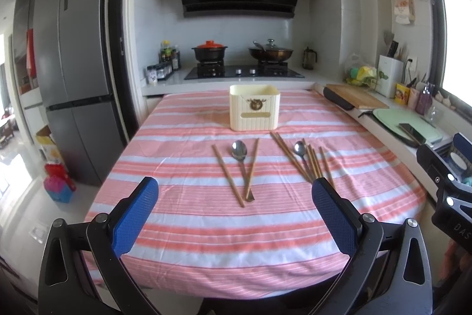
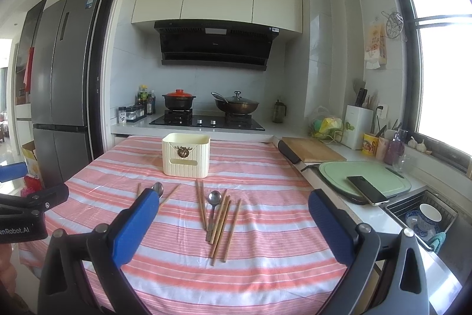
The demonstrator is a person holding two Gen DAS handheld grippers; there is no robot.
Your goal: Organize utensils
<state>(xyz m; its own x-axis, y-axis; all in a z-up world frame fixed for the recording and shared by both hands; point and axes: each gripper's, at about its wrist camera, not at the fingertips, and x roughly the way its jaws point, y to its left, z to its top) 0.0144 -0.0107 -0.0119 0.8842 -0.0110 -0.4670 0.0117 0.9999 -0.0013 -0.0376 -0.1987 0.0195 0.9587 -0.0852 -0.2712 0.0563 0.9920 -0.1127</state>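
A cream utensil holder [image 1: 254, 107] [image 2: 185, 154] stands at the far middle of the pink striped table [image 1: 206, 226]. In front of it lie two groups: a spoon [image 1: 240, 155] with two wooden chopsticks [image 1: 228, 176] on the left, and a spoon [image 1: 300, 151] [image 2: 213, 204] with several chopsticks [image 1: 312, 164] [image 2: 221, 223] on the right. My left gripper [image 1: 234, 197] is open and empty, above the near table. My right gripper [image 2: 230, 211] is open and empty, over the right group.
A stove with a red-lidded pot [image 1: 210, 50] and a wok [image 1: 270, 50] is behind the table. A counter on the right holds a wooden board [image 2: 312, 152], a green board with a phone [image 2: 367, 189] and a sink [image 2: 421, 219]. A fridge [image 1: 73, 64] stands left.
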